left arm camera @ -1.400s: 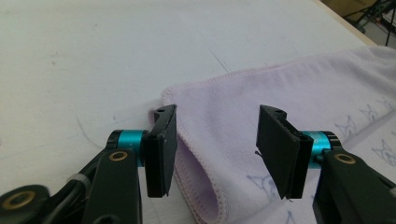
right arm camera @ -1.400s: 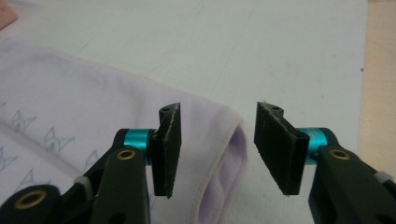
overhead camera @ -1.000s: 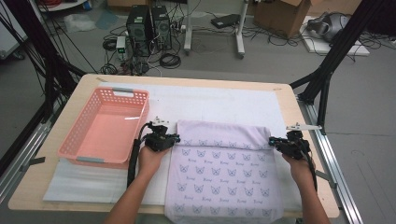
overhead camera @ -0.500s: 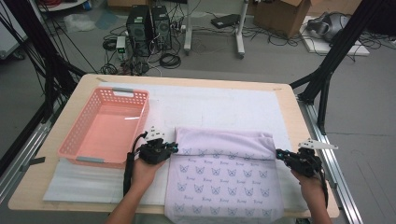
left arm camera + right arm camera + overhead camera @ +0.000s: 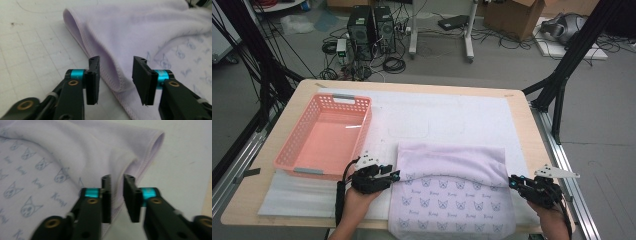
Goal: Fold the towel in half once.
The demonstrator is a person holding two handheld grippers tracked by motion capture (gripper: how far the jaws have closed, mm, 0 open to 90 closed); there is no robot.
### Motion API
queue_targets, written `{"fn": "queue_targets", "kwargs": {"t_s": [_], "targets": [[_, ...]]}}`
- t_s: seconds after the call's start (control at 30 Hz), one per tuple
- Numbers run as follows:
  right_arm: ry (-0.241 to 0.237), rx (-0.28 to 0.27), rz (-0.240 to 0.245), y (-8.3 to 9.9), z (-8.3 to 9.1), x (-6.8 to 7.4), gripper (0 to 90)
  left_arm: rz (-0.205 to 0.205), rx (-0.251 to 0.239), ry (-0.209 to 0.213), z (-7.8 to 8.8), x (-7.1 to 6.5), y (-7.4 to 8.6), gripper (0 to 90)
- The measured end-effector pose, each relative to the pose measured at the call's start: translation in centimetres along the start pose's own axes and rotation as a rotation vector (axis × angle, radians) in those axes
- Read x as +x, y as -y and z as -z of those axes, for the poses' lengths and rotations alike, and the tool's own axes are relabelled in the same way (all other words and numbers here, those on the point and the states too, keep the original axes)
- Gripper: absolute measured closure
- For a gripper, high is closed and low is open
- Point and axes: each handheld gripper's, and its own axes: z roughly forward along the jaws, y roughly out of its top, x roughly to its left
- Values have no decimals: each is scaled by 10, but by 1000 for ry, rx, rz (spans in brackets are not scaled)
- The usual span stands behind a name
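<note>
Your left gripper (image 5: 393, 176) sits at the left edge of the lilac towel (image 5: 452, 192), and in the left gripper view its jaws have just been opening: they stand apart with the towel's stitched hem (image 5: 117, 75) lying between them, neither pad pressing on the cloth. Your right gripper (image 5: 513, 182) is at the towel's right edge; in the right gripper view its jaws have also just been opening and show a narrow gap, with the folded hem (image 5: 117, 207) running through that gap and no clear pinch on it. The towel lies on the white mat (image 5: 447, 117) at the near side of the table (image 5: 522, 107), its far part folded back over the near part so the plain lilac side lies on top of the side printed with small cat faces (image 5: 439, 207). The fold forms a rounded roll along the far edge. The pink basket (image 5: 324, 135) stands on the mat to the left of the towel, just beyond your left gripper and apart from the cloth
</note>
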Motion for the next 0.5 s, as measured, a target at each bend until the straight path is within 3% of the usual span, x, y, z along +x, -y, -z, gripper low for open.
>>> {"fn": "queue_targets", "kwargs": {"t_s": [0.07, 0.13, 0.27, 0.3, 0.37, 0.4, 0.5], "targets": [[13, -30, -22, -6, 0, -2, 614, 3, -16, 12, -4, 1, -8, 520], [19, -45, -29, -14, -4, -3, 582, -5, -2, 8, -13, 1, -15, 515], [28, 32, -37, -22, -27, -6, 565, -5, 64, -24, -34, 1, -19, 542], [26, 49, -35, -23, -32, -6, 607, -10, 85, -33, -38, 1, -19, 588], [14, 71, -30, -22, -38, -5, 784, -45, 130, -63, -41, -2, -16, 733], [9, 74, -23, -21, -38, -4, 846, -54, 127, -65, -41, -3, -13, 814], [5, 60, 5, -18, -32, -1, 871, -47, 91, -59, -33, -3, -12, 852]]}}
